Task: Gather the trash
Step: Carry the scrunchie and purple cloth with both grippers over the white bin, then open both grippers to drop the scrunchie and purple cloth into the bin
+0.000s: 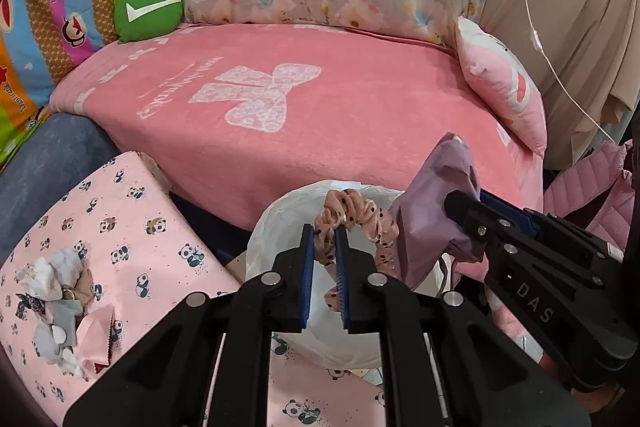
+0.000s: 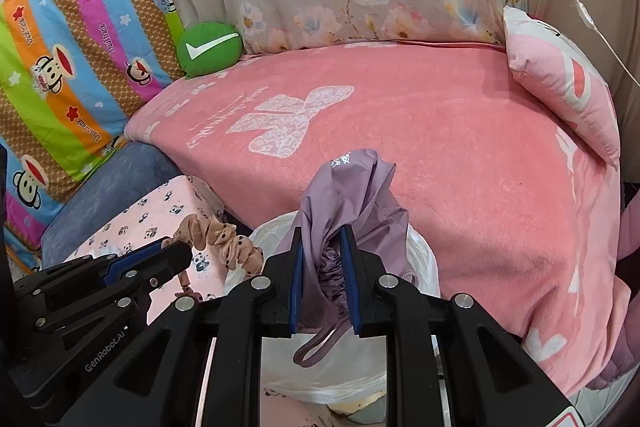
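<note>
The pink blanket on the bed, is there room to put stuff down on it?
Yes. The pink blanket is bare between the green cushion and the pink pillow. It is crowded near the white bag, and scraps fill part of the panda cloth.

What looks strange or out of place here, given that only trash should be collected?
Both claws hold things over the white bag that hardly look like trash: the left claw a dotted hair scrunchie, the right claw a purple drawstring pouch.
</note>
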The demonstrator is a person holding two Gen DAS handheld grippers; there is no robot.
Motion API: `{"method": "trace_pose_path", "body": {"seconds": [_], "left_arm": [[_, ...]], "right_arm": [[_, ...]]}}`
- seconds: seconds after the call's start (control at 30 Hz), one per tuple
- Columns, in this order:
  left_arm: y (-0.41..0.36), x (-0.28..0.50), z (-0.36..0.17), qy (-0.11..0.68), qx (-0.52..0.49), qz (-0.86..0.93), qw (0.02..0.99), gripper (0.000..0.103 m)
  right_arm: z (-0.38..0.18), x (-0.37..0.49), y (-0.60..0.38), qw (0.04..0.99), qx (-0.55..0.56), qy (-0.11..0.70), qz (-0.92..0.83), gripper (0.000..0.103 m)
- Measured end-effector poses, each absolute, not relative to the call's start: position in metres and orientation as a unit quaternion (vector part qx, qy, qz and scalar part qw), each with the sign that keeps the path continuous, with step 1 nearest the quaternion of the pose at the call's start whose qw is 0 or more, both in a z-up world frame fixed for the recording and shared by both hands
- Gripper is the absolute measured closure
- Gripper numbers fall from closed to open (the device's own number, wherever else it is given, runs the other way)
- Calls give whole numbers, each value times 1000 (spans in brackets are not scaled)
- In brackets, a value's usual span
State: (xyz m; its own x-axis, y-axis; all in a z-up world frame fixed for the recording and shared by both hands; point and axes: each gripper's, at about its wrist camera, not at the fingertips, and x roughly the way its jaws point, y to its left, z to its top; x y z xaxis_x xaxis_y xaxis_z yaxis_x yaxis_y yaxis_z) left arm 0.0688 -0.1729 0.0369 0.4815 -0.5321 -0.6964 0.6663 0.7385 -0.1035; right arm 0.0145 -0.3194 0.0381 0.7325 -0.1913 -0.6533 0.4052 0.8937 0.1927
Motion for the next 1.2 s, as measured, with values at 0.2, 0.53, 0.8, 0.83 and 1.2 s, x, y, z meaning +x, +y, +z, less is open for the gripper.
{"method": "trace_pose_path", "body": {"seconds": [0.2,0.53,0.8,0.83,1.2], "left_arm": [[-168,71,38,349,80,-312,880,35],[-147,78,41,354,60,-293,886,32],[-112,85,38,362,36,-265,893,32],[-107,86,38,363,34,-260,894,32],[-33,96,28,373,0,-190,908,24]], "right_arm": [[40,14,-320,916,156,320,-184,58],[48,14,-311,922,152,312,-174,50],[49,18,-285,926,143,315,-153,49],[48,19,-283,926,142,315,-150,49],[42,34,-221,930,124,332,-96,49]]}}
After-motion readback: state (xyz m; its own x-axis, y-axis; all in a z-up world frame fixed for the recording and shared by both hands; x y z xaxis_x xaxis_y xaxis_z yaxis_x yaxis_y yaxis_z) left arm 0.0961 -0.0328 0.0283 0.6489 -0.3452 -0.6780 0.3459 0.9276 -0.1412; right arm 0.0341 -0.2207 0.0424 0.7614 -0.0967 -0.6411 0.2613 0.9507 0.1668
